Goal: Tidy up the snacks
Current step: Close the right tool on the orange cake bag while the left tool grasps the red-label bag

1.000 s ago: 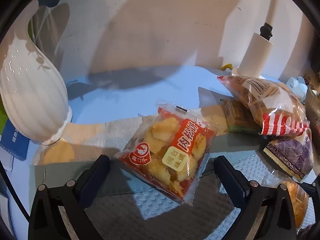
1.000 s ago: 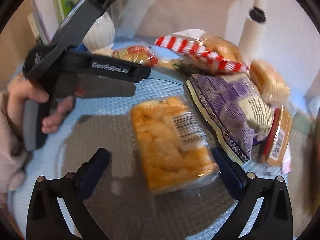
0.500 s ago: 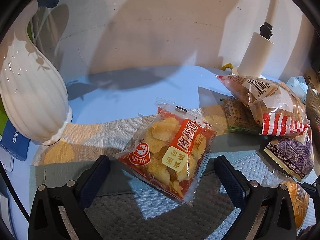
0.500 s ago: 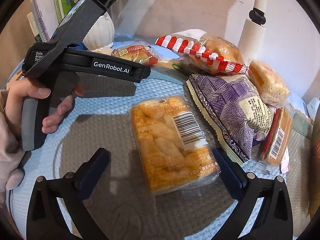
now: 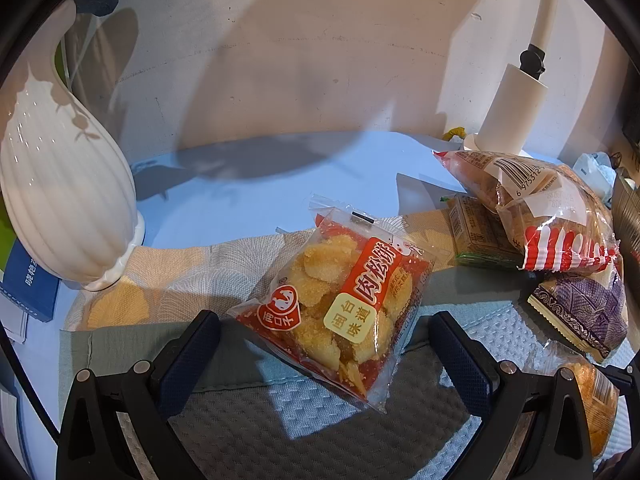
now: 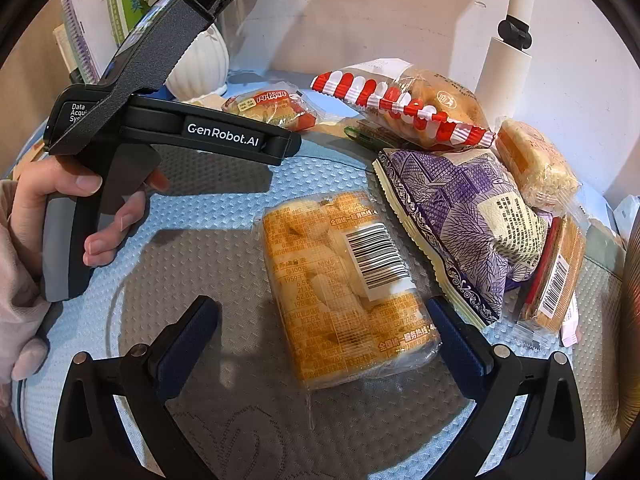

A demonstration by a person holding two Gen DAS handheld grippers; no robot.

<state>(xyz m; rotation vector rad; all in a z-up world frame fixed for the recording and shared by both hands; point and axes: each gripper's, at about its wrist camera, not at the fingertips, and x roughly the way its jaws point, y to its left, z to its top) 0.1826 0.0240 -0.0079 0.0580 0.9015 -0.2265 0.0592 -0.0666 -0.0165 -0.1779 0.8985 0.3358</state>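
Observation:
My left gripper (image 5: pixel 324 344) is open, its fingers either side of a red pork-floss cake packet (image 5: pixel 338 300) lying on the cloth; the packet also shows in the right wrist view (image 6: pixel 272 108). My right gripper (image 6: pixel 322 330) is open over a clear packet of golden pastries (image 6: pixel 344 288) with a barcode label, lying on the blue mat. To the right lie a red-and-white striped bread bag (image 6: pixel 404 108), a purple packet (image 6: pixel 460 216), a yellow cake packet (image 6: pixel 536 160) and a thin orange packet (image 6: pixel 556 276). The left gripper's body (image 6: pixel 160 112) shows in the right wrist view, held by a hand.
A white ribbed vase (image 5: pixel 56 196) stands at the left on the cloth. A white lamp post (image 5: pixel 512 108) stands at the back right by the wall. Books (image 6: pixel 100 20) lean behind the vase. A green-wrapped packet (image 5: pixel 476 232) lies under the striped bag.
The right gripper has steadied and come slightly nearer the clear pastry packet. The left gripper and the red packet have barely moved.

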